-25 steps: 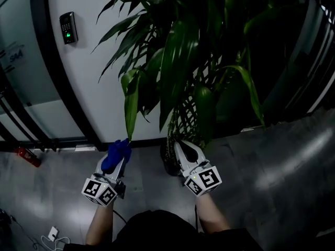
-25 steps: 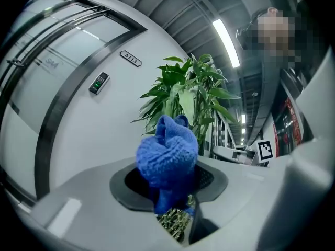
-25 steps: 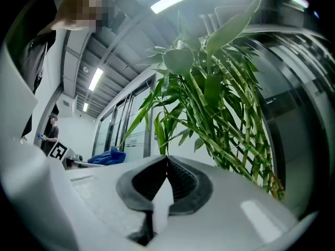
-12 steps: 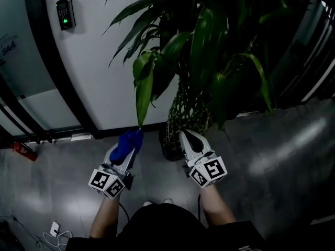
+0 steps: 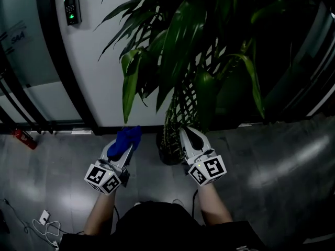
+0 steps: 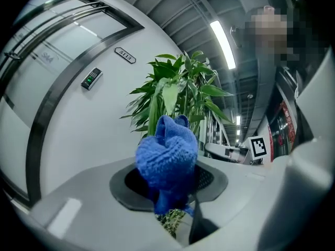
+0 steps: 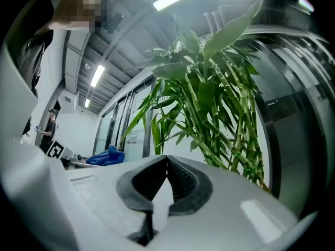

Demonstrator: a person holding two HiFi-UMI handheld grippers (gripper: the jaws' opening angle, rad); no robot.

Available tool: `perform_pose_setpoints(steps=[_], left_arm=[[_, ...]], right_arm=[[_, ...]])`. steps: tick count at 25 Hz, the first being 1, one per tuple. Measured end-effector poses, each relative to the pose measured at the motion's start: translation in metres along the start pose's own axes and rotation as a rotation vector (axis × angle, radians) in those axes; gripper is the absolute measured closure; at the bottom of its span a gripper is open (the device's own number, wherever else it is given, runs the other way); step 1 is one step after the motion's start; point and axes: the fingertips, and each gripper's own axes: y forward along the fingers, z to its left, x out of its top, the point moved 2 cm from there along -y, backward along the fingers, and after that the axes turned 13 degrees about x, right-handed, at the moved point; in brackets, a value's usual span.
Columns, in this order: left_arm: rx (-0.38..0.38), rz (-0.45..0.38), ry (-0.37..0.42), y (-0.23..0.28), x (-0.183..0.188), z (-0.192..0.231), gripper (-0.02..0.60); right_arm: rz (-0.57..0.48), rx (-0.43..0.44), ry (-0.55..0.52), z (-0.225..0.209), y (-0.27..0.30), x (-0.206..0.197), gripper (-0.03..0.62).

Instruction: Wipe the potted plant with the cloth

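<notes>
The potted plant (image 5: 199, 56) fills the upper middle of the head view, its long leaves spreading before a white wall (image 5: 94, 77) and its braided stalks running down into a dark pot (image 5: 166, 156) on the grey floor (image 5: 272, 171). Both grippers are held low at the foot of the plant, one on either side of the pot. The left gripper (image 5: 121, 148) is clamped on the blue cloth (image 5: 129, 137), which bulges out bunched from between its jaws, just below the tip of a drooping pale leaf (image 5: 130, 90) and apart from it. The right gripper (image 5: 186, 135) lies right beside the stalks with its jaws closed together on nothing.
</notes>
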Motion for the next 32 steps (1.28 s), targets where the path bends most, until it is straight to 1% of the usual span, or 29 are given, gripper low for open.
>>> perform_pose_setpoints(steps=[2,5,7,11,13,15,17,19,21,25,28,29,32], left_arm=[[0.029,-0.026,0.004,0.009,-0.001,-0.016,0.428],[0.078,-0.064,0.012,0.020,0.006,-0.053,0.428],[0.101,-0.116,0.037,0.023,0.018,-0.082,0.428],[0.145,-0.238,0.130,0.027,0.058,-0.141,0.428],[0.183,-0.284,0.181,0.022,0.075,-0.160,0.428],[0.220,-0.321,0.236,0.018,0.092,-0.173,0.428],[0.237,-0.336,0.313,0.017,0.108,-0.187,0.428],[0.239,-0.332,0.405,0.015,0.121,-0.200,0.428],[0.225,-0.344,0.467,0.013,0.133,-0.212,0.428],[0.187,-0.342,0.526,0.027,0.152,-0.225,0.428],[0.164,-0.285,0.589,0.052,0.165,-0.234,0.428],[0.154,-0.278,0.607,0.061,0.171,-0.238,0.428],[0.116,-0.284,0.645,0.078,0.193,-0.250,0.428]], right_arm=[[-0.023,0.039,0.002,-0.016,-0.005,0.008,0.591],[-0.048,0.112,-0.008,-0.036,-0.018,0.021,0.591],[-0.062,0.172,-0.021,-0.046,-0.026,0.031,0.591],[-0.092,0.271,-0.041,-0.060,-0.044,0.054,0.591],[-0.097,0.320,-0.031,-0.060,-0.049,0.058,0.591],[-0.095,0.370,-0.017,-0.060,-0.046,0.058,0.591],[-0.102,0.412,-0.014,-0.057,-0.042,0.063,0.591],[-0.121,0.441,-0.012,-0.051,-0.041,0.071,0.591],[-0.145,0.453,-0.006,-0.046,-0.042,0.079,0.591],[-0.171,0.452,-0.016,-0.048,-0.044,0.096,0.591],[-0.163,0.437,-0.024,-0.051,-0.040,0.103,0.591],[-0.161,0.437,-0.030,-0.051,-0.037,0.107,0.591],[-0.162,0.438,-0.061,-0.044,-0.033,0.116,0.591]])
